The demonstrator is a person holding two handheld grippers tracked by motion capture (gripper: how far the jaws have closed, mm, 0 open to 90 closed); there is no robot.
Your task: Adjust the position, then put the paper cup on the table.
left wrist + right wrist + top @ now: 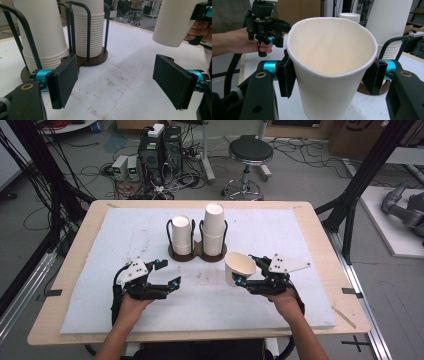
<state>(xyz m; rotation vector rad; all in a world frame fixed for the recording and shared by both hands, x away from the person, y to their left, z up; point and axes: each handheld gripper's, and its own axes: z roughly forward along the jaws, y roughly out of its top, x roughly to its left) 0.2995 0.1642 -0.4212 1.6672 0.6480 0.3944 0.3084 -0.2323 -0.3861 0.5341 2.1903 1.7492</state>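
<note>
Crushing is the main risk: right gripper (246, 268) has its fingers squeezed on the soft wall of a paper cup (332, 72), held tilted above the desk (200, 290), rim w/ a slight oval look. Left gripper (167, 273) fingers spread wide, nothing between. Beyond both fingertips, cup holder (196, 251) w/ two stacks; a careless swing could knock the taller stack (213, 230).

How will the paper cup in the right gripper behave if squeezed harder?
The paper cup looks thin-walled and empty, so it is probably light and would likely dent. The right gripper fingers press its sides below the rim, which already looks slightly oval.
</note>
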